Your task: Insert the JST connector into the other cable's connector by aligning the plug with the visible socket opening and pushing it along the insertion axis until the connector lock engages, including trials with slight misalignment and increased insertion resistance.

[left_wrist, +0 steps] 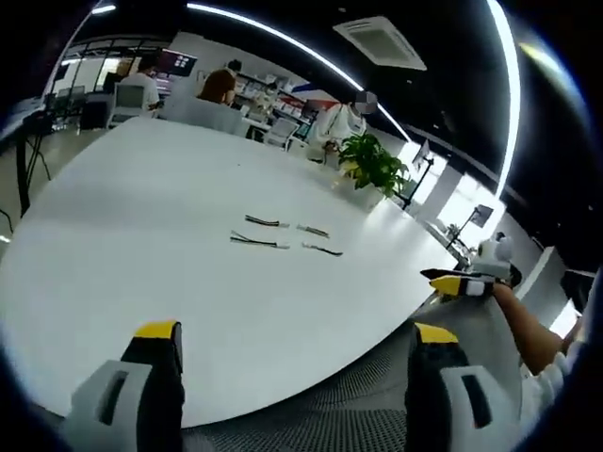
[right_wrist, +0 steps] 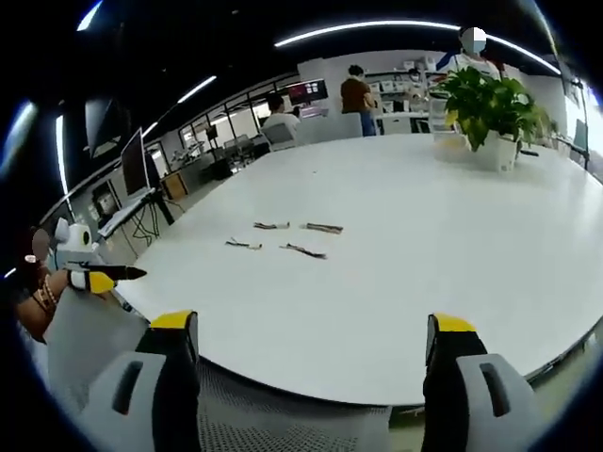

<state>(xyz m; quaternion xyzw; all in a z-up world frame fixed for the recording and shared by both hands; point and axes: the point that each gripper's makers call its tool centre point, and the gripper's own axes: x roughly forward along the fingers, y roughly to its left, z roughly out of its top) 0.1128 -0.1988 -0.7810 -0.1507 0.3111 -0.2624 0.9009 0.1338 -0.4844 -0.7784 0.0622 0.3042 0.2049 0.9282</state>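
Observation:
Several short cables with small connectors lie in a loose group on the white table (left_wrist: 141,245). In the left gripper view they include a far-left cable (left_wrist: 265,221), a near-left cable (left_wrist: 257,242), a far-right cable (left_wrist: 313,230) and a near-right cable (left_wrist: 322,250). The right gripper view has the same group (right_wrist: 283,237) at mid-table. My left gripper (left_wrist: 297,344) hangs open near the table's edge, well short of the cables. My right gripper (right_wrist: 316,334) is open too, off the table's rim. The right gripper (left_wrist: 466,282) enters the left view from the right; the left gripper (right_wrist: 99,275) appears at left.
A potted plant (left_wrist: 372,165) stands on the far side of the table (right_wrist: 490,104). People sit and stand at desks behind it. A grey mesh seat (left_wrist: 339,405) lies below the table's near edge. Monitors and cables are at the room's left side (right_wrist: 132,165).

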